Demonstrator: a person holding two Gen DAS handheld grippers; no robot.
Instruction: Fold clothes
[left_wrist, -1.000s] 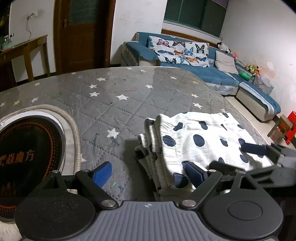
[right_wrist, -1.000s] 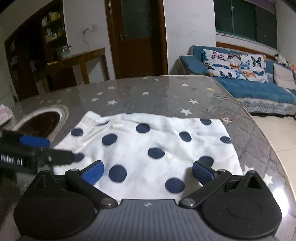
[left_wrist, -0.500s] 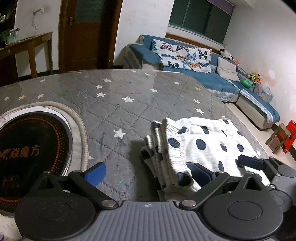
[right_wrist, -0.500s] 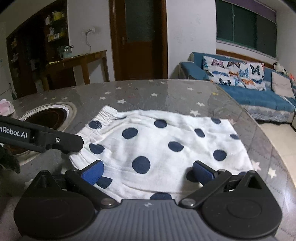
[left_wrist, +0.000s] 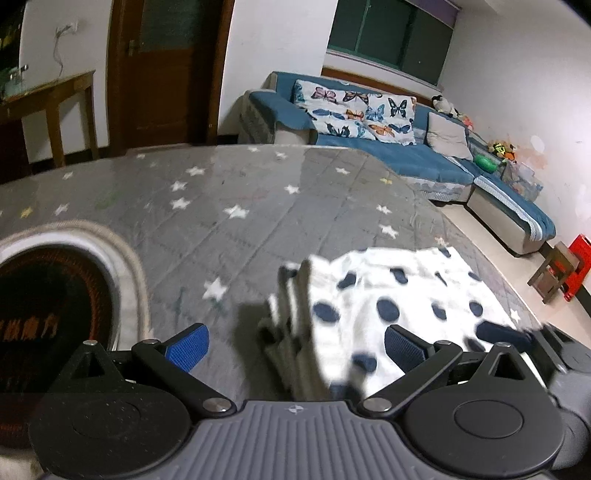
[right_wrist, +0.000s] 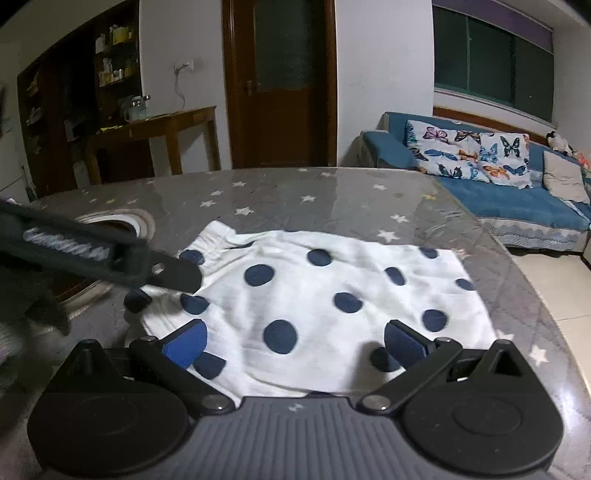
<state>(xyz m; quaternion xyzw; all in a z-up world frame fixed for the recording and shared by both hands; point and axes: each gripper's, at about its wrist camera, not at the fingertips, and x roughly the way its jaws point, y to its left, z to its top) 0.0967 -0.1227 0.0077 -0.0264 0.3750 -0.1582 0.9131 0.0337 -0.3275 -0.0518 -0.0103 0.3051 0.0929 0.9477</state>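
Now the polka-dot garment (right_wrist: 332, 295) lies folded on the star-patterned table (right_wrist: 332, 195), and we have drawn both tools back from it over the last second. A second ago the camera on our right gripper (right_wrist: 295, 341) sat low, right over the cloth; now it looks down from higher and farther back, so nearly the whole white rectangle shows, with its far edge and right edge lying fairly straight. Our left gripper (left_wrist: 295, 341) has likewise risen: the stacked layers of the elastic waistband (left_wrist: 295, 314) now fall between its blue pads (left_wrist: 186, 347) but below them, blurred by our motion.

Both grippers are spread wide and hold nothing; no cloth is pinched in either one. Seen from the right, the left tool's dark finger (right_wrist: 173, 271) hangs over the waistband corner without gripping it.

We judge that this fold is laid and released. The waistband end looks bunched, so a smoothing pass or one more fold may follow.

Beyond the cloth sit the round cooktop inset (left_wrist: 55, 295) on the left and the blue sofa (left_wrist: 406, 155) past the table's edge.
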